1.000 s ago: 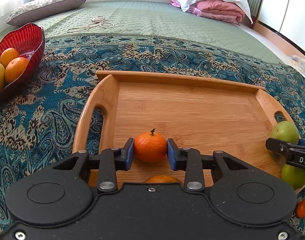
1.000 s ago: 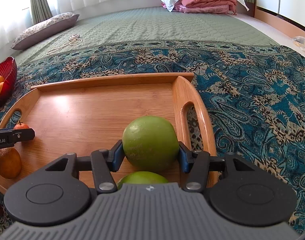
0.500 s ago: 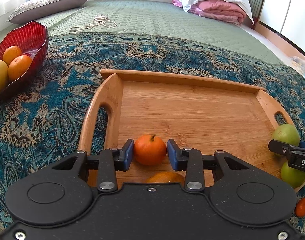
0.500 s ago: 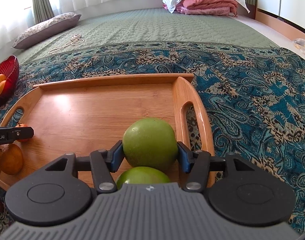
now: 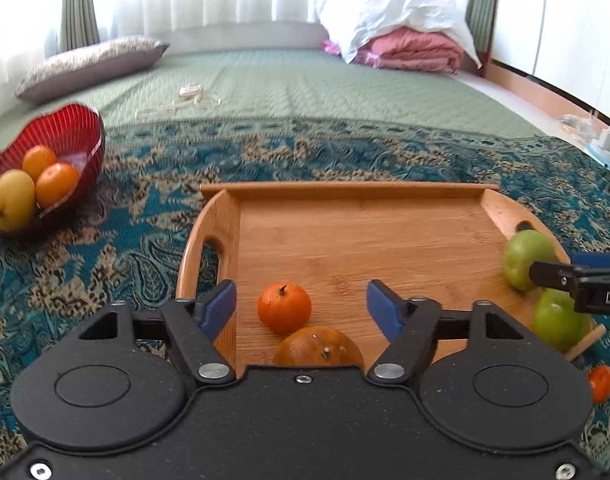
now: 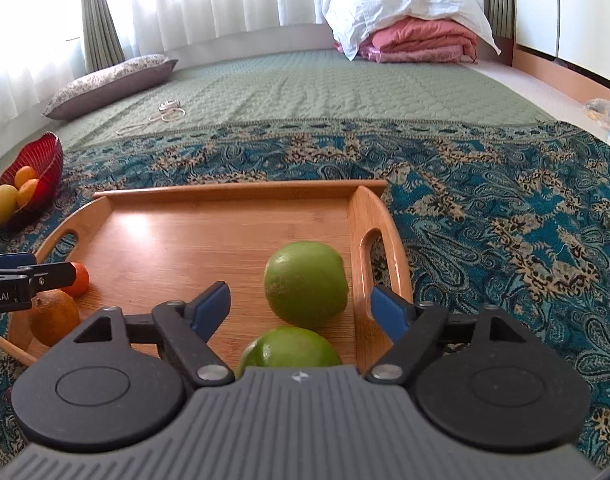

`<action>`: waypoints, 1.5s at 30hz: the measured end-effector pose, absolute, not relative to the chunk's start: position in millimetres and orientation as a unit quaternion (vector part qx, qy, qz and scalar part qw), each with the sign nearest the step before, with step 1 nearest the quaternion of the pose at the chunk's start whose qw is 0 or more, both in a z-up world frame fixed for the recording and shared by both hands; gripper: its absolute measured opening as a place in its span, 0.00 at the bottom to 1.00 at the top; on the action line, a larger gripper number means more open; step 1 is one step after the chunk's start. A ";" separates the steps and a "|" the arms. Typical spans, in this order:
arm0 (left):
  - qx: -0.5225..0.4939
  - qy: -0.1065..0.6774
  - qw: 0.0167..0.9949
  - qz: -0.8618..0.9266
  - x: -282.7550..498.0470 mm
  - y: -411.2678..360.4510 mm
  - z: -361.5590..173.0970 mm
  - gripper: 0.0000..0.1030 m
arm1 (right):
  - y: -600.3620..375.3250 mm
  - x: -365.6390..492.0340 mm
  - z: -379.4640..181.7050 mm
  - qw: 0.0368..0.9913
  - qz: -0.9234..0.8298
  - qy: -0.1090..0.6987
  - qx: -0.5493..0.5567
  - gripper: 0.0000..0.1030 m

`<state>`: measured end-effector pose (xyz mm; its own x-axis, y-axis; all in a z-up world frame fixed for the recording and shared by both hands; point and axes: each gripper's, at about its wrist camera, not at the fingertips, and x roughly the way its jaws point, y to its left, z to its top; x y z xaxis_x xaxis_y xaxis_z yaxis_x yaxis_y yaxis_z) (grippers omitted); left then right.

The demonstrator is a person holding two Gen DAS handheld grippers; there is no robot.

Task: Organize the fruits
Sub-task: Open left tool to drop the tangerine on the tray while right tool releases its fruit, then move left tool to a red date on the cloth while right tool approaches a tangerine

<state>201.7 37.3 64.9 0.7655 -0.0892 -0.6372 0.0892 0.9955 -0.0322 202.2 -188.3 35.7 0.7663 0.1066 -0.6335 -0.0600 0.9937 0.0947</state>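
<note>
We see our left tool (image 5: 301,306) spread wide, gripping nothing; the small tangerine (image 5: 284,308) sits free between its fingers on the wooden tray (image 5: 345,192), touching a larger orange (image 5: 319,346) nearer the camera. Our right tool (image 6: 301,306) is likewise wide open and empty, a green fruit (image 6: 306,284) resting on the tray between its fingers by the right handle, a second green fruit (image 6: 291,350) just behind. The red bowl (image 5: 71,128) of fruit stands well apart on the bed.
</note>
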 end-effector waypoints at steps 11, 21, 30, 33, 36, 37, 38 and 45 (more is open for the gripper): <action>0.014 0.273 0.960 -0.063 138.9 33.2 82.5 0.90 | -182.1 141.4 39.5 0.962 0.048 0.270 0.005 0.93; -0.001 0.245 0.967 -0.068 85.4 34.3 73.2 0.97 | -171.1 94.2 28.8 0.970 0.050 0.235 -0.041 1.00; -0.006 0.249 0.966 -0.063 54.3 37.0 45.7 1.00 | -152.1 68.1 10.9 0.971 0.068 0.217 -0.073 1.00; -0.006 0.253 0.965 -0.067 49.1 35.4 38.4 1.00 | -144.2 64.9 4.1 0.969 0.079 0.219 -0.081 1.00; 0.003 0.258 0.964 -0.070 47.5 32.3 32.8 1.00 | -136.8 63.7 -1.3 0.967 0.089 0.222 -0.087 1.00; 0.006 0.258 0.964 -0.070 46.4 31.0 31.1 1.00 | -134.2 63.6 -3.2 0.967 0.090 0.222 -0.089 1.00; 0.008 0.258 0.963 -0.071 46.1 29.8 29.7 1.00 | -131.8 63.7 -4.7 0.966 0.091 0.223 -0.093 1.00; 0.021 0.267 0.960 -0.082 46.7 21.9 21.2 1.00 | -119.5 63.7 -12.5 0.962 0.100 0.225 -0.118 0.98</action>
<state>46.7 21.9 21.2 0.8438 -0.1460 -0.5163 0.1680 0.9858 -0.0041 63.7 -119.5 -12.5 0.8787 0.1390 -0.4567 -0.2453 0.9521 -0.1824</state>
